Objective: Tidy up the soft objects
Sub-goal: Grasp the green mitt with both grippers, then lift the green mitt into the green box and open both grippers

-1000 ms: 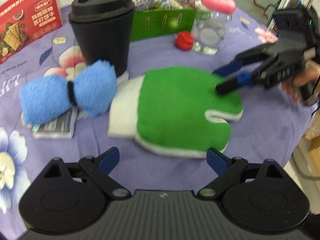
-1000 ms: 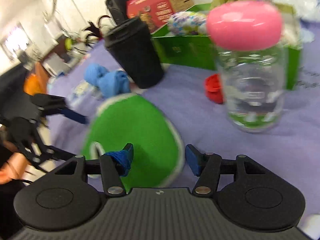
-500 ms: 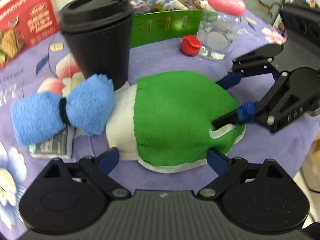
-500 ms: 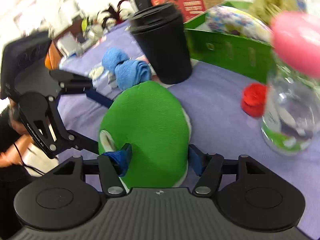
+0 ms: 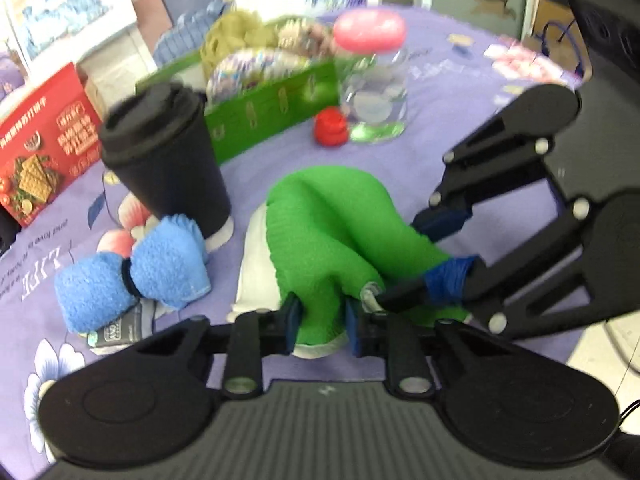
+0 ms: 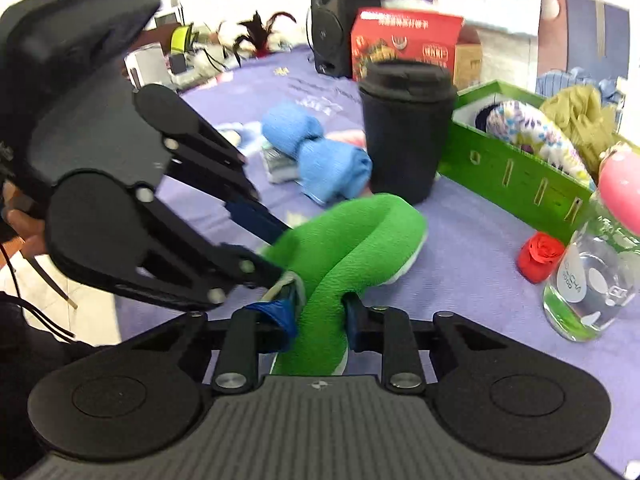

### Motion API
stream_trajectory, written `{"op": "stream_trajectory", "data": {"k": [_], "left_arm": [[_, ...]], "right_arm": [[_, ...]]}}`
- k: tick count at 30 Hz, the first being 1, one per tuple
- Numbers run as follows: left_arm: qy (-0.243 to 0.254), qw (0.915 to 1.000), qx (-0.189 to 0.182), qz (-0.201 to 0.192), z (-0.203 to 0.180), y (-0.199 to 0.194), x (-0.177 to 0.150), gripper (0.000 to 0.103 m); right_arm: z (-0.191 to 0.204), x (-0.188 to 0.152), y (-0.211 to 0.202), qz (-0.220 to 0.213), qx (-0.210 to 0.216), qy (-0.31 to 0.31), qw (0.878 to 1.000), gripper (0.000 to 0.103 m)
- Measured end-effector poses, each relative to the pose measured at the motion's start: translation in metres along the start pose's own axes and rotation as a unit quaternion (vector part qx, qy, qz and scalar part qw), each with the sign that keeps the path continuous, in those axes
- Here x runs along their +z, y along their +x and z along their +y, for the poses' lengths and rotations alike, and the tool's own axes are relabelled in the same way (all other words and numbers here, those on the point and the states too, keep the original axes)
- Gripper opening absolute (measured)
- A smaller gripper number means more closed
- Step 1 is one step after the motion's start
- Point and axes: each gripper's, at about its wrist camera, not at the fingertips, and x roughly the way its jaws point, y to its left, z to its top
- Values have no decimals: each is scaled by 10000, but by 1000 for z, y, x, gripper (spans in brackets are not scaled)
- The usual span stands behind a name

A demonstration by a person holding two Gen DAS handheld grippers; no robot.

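Two sets of fingers are clamped on one soft green fleece mitten with white trim (image 5: 320, 216): my left fingers (image 5: 320, 316) pinch its near edge, and my right fingers (image 6: 320, 316) pinch another fold of the same cloth. It is light and limp, bunching into a hump between the grips, so I judge it will sag wherever it is unsupported; the thicker trimmed hem seems the surest hold. It lies partly on the purple flowered worktop (image 5: 440, 92), at 12 o'clock from my left fingers, with the black lidded cup (image 5: 164, 160) at 10 o'clock. The green open box of fabrics (image 6: 516, 172) sits at 2 o'clock from my right fingers. Blur hides whether its far end is lifted.
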Motion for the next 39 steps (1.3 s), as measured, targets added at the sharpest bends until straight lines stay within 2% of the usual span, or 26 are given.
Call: {"op": "stream_trajectory", "data": {"k": [8,11,14,16,19,23,25,26,27,28,29,30,33,35,39], "left_arm": [[331,9952,270,-881,-18,-53,21,18],[523,9902,528,-1186,-20,-68,41,18],[640,9851,826,-1365,-7,-69,74,18],[692,9826,1004,-1404,9,-63,101,18],[633,9830,1130,-1300,46,-42,146,16],[394,9907,900,-943,108,0,195,16],[324,9943,747,-686,132,27,209,16],[297,9955,710,-545,142,39,212,23],[277,9953,826,-417,148,54,216,39],[255,9943,983,-316,153,66,218,49],[191,9931,1119,-281,159,75,219,65],[104,9931,1144,-238,166,81,218,65],[-204,9945,981,-291,182,81,214,67],[-290,9930,1082,-363,187,77,211,67],[-355,9913,1177,-461,187,63,209,68]], "right_arm": [[13,8,-52,-879,-461,-26,9951,8],[13,25,-65,-1146,-725,-219,9905,8],[-7,53,-65,-1306,-946,-314,9864,9],[-28,79,-58,-1316,-1048,-312,9853,10],[-61,119,-39,-1123,-1212,-392,9855,10],[-108,166,1,-528,-1125,-267,9919,11],[-127,180,26,-196,-1127,-197,9932,13],[-136,183,39,40,-1097,-107,9939,14],[-147,184,52,306,-1068,52,9938,14],[-156,184,62,477,-1107,200,9925,15],[-166,184,69,564,-1122,349,9915,16],[-174,182,72,604,-1088,533,9908,16],[-185,172,64,311,-973,960,9901,17],[-184,167,59,276,-872,1159,9890,18],[-173,171,46,127,-1038,1048,9890,18]]}}
